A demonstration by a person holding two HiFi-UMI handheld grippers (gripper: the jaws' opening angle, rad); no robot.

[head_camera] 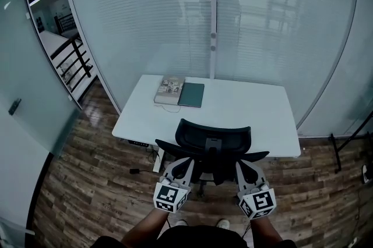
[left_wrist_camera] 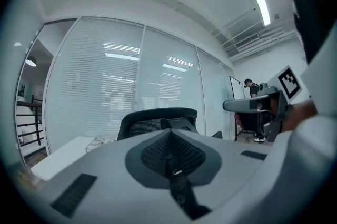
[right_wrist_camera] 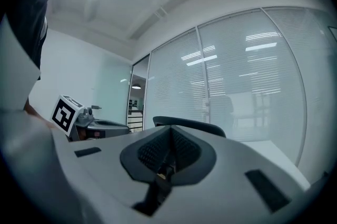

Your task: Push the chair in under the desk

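Note:
A black mesh office chair (head_camera: 213, 145) stands at the near side of the white desk (head_camera: 256, 113), its backrest towards me and its seat partly under the desk edge. My left gripper (head_camera: 186, 163) points at the chair's left side by the left armrest (head_camera: 168, 148). It is shut with nothing between its jaws. My right gripper (head_camera: 242, 166) is held level with it by the right armrest (head_camera: 257, 155), also shut and empty. In the left gripper view the backrest (left_wrist_camera: 155, 119) rises just beyond the shut left gripper (left_wrist_camera: 170, 139). The right gripper view shows the backrest (right_wrist_camera: 192, 125) beyond the right gripper (right_wrist_camera: 171, 136).
A stack of books (head_camera: 169, 89) and a dark green notebook (head_camera: 192, 95) lie on the desk's far left part. Behind the desk is a glass wall with blinds (head_camera: 175, 14). A cable plug (head_camera: 134, 171) lies on the wood floor at left, and a black stand (head_camera: 344, 145) is at right.

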